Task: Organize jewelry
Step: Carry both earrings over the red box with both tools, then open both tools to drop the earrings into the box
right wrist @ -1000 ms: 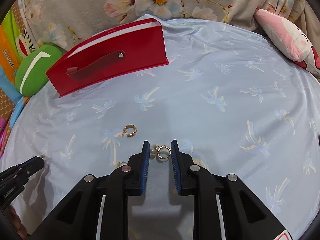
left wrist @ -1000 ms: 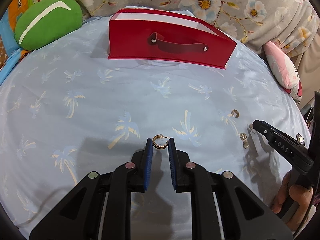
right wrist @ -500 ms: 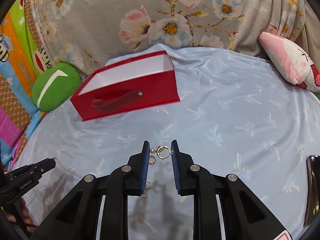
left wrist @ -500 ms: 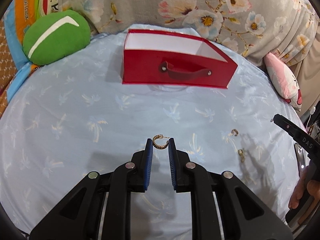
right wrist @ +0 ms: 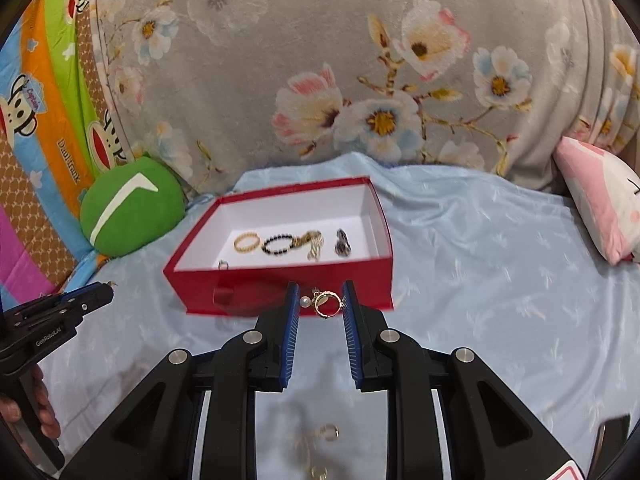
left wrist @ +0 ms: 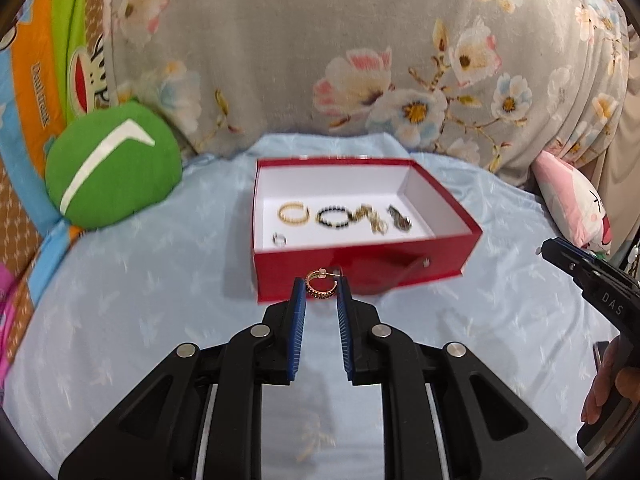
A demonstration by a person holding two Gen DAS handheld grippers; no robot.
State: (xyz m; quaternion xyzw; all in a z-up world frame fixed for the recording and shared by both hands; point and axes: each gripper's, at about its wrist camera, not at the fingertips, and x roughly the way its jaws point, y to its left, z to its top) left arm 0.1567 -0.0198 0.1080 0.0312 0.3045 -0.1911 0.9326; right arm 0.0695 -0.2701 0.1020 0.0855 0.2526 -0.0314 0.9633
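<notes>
Gripping a gold hoop earring set with dark stones, the left tongs hang above the pale blue palm-print sheet, their blue pads closed on the hoop's two sides. The right tongs are closed in the same way on a gold ring earring with a small pearl, the pearl lying against the left pad. Both pairs sit in front of the near wall of the red box, which stands open on the bed with its white inside showing. Lying in the box are a gold band, a ring of black beads, a tangle of gold pieces, a dark piece at the right, and a small silver ring near the front left corner. Two more gold pieces lie on the sheet below the right tongs, blurred. A green round cushion rests left of the box, a pink and white plush to its right, and a grey flowered blanket rises behind. A person's hand shows at the right edge of the left wrist view, on the other tool's handle.
</notes>
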